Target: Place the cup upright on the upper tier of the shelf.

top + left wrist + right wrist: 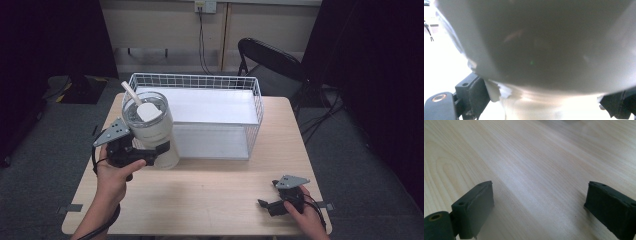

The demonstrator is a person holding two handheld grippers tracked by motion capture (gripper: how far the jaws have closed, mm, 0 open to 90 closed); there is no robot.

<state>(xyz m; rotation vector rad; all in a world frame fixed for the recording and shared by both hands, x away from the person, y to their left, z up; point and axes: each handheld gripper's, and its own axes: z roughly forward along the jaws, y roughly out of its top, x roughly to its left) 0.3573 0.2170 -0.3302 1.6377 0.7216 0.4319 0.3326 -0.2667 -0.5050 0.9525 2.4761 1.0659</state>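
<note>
A white tumbler (pixel 150 131) with a clear lid and a white straw (pixel 130 92) is tilted just off the left side of the wooden table (pixel 215 195). My left gripper (pixel 161 150) is shut on its lower body, from the near side. In the left gripper view the tumbler (pixel 536 50) looms large and blurred, with the black jaws pressed on its narrower base at both sides. My right gripper (pixel 266 205) rests at the table's front right. Its jaws stand wide apart over bare wood in the right gripper view, and the right gripper (pixel 539 205) holds nothing.
A white wire basket (pixel 200 80) with a white floor stands at the back middle of the table, just right of the tumbler. A black folding chair (pixel 270 60) stands behind the table's far right corner. Cables hang on the wall beyond.
</note>
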